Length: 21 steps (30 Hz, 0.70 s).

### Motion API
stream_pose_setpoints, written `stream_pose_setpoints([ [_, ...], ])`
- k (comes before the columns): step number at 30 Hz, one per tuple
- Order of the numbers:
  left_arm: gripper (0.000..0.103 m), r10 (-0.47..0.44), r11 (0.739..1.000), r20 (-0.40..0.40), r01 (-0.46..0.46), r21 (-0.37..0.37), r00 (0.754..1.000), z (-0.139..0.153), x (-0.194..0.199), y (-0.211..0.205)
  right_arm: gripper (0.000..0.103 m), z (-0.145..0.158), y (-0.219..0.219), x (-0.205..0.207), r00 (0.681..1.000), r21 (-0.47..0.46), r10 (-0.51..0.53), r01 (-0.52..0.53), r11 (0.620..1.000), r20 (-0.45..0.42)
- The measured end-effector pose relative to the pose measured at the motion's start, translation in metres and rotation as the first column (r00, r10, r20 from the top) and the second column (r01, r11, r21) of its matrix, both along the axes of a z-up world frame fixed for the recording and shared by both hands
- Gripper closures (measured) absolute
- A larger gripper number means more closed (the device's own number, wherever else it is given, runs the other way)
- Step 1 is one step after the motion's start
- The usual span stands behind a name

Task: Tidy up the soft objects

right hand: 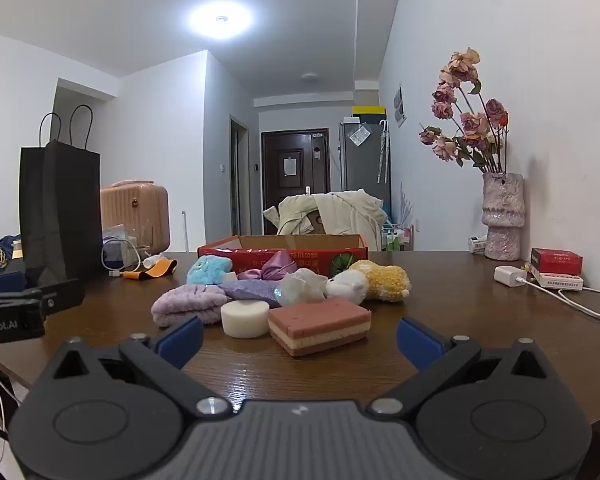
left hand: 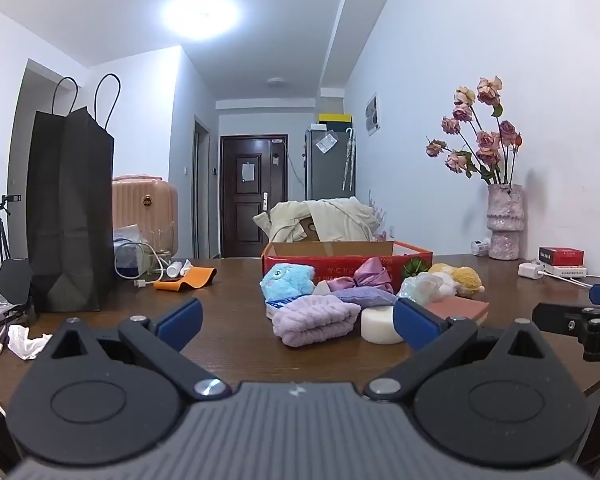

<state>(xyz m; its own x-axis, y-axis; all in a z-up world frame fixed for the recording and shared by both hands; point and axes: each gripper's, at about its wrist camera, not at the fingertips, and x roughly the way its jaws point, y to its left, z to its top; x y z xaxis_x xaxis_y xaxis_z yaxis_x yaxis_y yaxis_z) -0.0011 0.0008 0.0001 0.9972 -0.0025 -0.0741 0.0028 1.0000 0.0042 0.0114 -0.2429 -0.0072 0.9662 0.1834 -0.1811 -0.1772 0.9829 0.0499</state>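
A dark wooden table is seen in both wrist views, with a tall black paper bag standing upright at its left side. Toward the far edge a shallow red cardboard box is placed, open at the top. Against the wall on the right a pink vase of dried roses is set. Just in front of the box the soft objects are gathered in a loose heap: a lilac towelling headband at the near left, a blue plush toy behind it, a purple satin bow against the box wall, a yellow and white plush at the right, a crumpled clear wrapper in the middle. Nearest the right gripper a layered pink sponge block and a round white sponge are laid, touching each other.

The left gripper is held level with its jaws spread wide and nothing between them. The right gripper is likewise spread wide and empty, short of the sponge block.
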Motion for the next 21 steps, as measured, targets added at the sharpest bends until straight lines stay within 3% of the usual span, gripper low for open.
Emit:
stream_pose_setpoints([
  [1, 0.0, 0.001, 1.0, 0.001, -0.001, 0.002, 1.0, 0.0, -0.002, 0.0, 0.0, 0.0, -0.001, 0.004, 0.999, 0.008, 0.001, 0.0, 1.0, -0.046],
  [2, 0.0, -0.003, 1.0, -0.059, 0.004, 0.021, 0.998, 0.0, 0.006, -0.002, 0.0, 0.0, -0.001, 0.004, 0.999, 0.008, 0.002, -0.001, 1.0, -0.048],
  [21, 0.0, -0.001, 0.999, 0.002, 0.001, 0.032, 1.0, 0.004, 0.001, 0.0, 0.0, 0.0, 0.003, 0.008, 0.998, -0.004, 0.052, -0.053, 0.999, -0.02],
])
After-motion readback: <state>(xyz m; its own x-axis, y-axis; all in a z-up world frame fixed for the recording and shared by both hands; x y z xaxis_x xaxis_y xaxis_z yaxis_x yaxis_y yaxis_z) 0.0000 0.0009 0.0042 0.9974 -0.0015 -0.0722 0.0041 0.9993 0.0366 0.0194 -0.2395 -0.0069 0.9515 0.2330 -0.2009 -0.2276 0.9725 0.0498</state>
